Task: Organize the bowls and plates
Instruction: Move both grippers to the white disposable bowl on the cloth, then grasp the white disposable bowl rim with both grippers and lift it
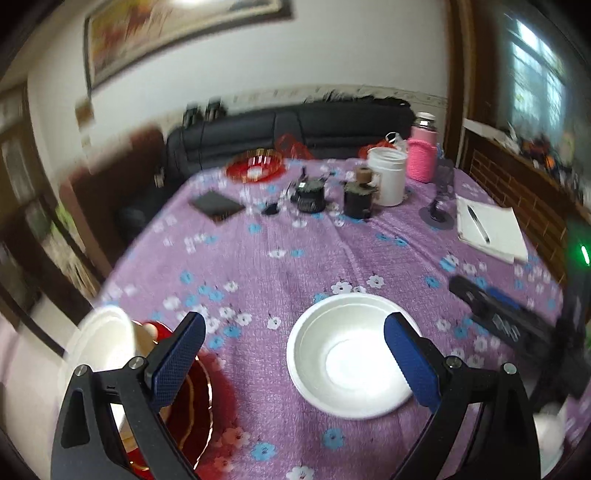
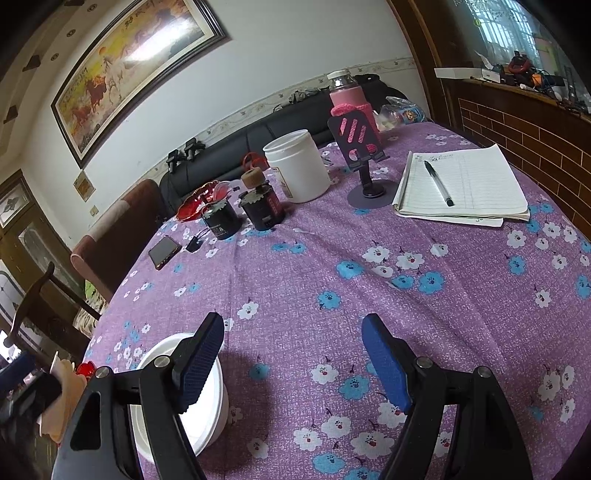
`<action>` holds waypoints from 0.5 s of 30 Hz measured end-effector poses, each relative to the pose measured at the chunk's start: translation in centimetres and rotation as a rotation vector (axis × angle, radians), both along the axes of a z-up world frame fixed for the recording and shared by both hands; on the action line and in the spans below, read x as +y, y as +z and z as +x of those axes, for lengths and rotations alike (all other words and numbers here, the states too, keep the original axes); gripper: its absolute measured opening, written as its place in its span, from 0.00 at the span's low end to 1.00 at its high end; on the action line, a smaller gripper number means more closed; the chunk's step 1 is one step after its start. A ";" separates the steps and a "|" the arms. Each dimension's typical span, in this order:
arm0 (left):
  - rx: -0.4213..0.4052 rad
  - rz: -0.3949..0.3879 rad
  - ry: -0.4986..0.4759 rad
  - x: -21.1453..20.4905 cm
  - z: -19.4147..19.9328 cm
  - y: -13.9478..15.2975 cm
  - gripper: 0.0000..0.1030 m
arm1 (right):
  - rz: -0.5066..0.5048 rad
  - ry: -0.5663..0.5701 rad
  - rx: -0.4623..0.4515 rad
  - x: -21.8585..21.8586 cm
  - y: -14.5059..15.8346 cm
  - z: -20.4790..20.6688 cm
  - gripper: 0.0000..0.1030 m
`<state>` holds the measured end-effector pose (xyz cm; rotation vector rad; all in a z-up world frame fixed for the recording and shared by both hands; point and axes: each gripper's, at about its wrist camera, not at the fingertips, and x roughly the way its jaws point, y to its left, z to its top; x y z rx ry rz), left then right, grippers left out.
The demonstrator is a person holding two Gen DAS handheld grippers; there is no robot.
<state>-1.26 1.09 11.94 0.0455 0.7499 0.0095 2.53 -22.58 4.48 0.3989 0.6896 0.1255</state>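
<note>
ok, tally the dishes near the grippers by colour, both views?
White: 2, the white bowl between the left gripper fingers and a white dish at far left.
Red: 1, the red plate.
Total: 3.

Daylight enters from the window [image 2: 513,33] at upper right, and both views are bright, with glare on the glazed framed horse painting [image 2: 136,70] and a blown-out centre in the white foam bowl [image 1: 349,356]. The left wrist view is smeared by motion blur, while the right wrist view is sharp. Fisheye distortion curves the purple floral tablecloth [image 2: 332,266] and darkens the corners; soft shadows lie beneath the gripper fingers.
</note>
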 end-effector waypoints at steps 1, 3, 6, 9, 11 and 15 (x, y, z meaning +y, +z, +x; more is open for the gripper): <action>0.022 -0.040 0.010 0.8 0.8 -0.2 0.94 | 0.000 0.004 0.002 0.1 -0.1 0.0 0.78; 0.060 -0.090 0.024 1.7 2.2 -0.8 0.94 | -0.003 0.020 0.007 0.4 -0.2 0.2 0.79; 0.101 -0.109 0.014 1.8 3.7 -2.1 0.94 | -0.002 0.088 0.021 1.6 -0.6 0.4 0.79; 0.134 -0.086 0.023 1.5 4.9 -3.7 0.94 | -0.012 0.170 0.050 3.3 -1.1 0.6 0.79; 0.161 -0.076 0.024 1.3 5.7 -4.8 0.94 | -0.030 0.223 0.085 4.6 -1.9 0.8 0.79; 0.195 -0.072 0.025 1.5 6.4 -6.4 0.94 | -0.075 0.287 0.124 6.8 -3.0 1.0 0.79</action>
